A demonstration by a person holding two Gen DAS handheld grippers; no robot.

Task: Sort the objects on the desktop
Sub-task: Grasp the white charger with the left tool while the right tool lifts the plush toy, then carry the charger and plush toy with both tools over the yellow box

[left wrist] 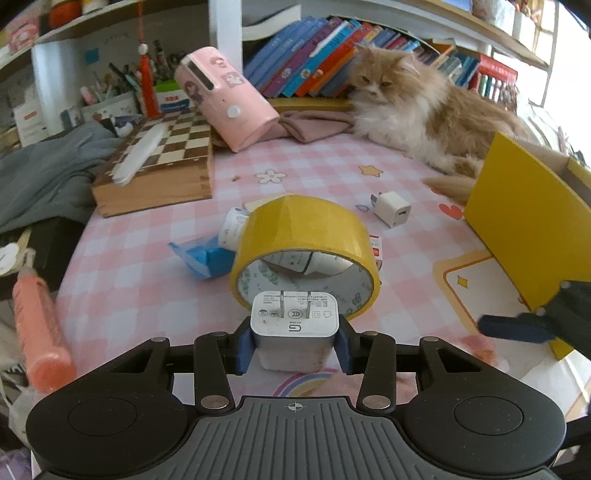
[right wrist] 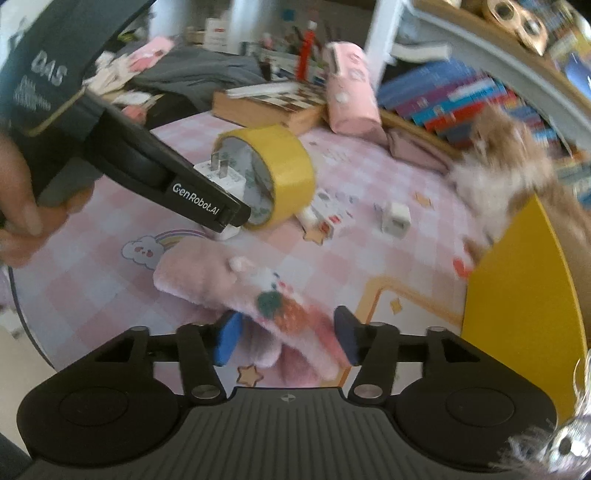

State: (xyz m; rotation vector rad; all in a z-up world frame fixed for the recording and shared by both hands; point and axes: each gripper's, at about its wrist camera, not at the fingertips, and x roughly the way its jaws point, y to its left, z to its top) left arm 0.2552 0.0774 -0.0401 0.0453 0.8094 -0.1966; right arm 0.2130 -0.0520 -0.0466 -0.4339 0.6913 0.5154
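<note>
Left gripper (left wrist: 294, 345) has its blue pads clamped on a white charger plug (left wrist: 294, 325), prongs pointing up, right in front of the yellow tape roll (left wrist: 306, 243) on the pink checked mat (left wrist: 147, 280). Right gripper (right wrist: 286, 339) sits partway open with a fluffy pink pouch (right wrist: 255, 295) between its jaws, not squeezed. Another small white charger (left wrist: 393, 213) lies near the yellow box (left wrist: 532, 236), cat (left wrist: 417, 110) lounging behind.

Pink-and-white checked desk mat (left wrist: 325, 166) w/ star and flower prints covers the tabletop. Behind it, white shelving (left wrist: 225, 33) packed w/ a leaning row of colourful books (left wrist: 314, 55). Bright daylight pours in from a window (left wrist: 554, 44) at far right. Shelf above holds bits too blurred to name.
</note>
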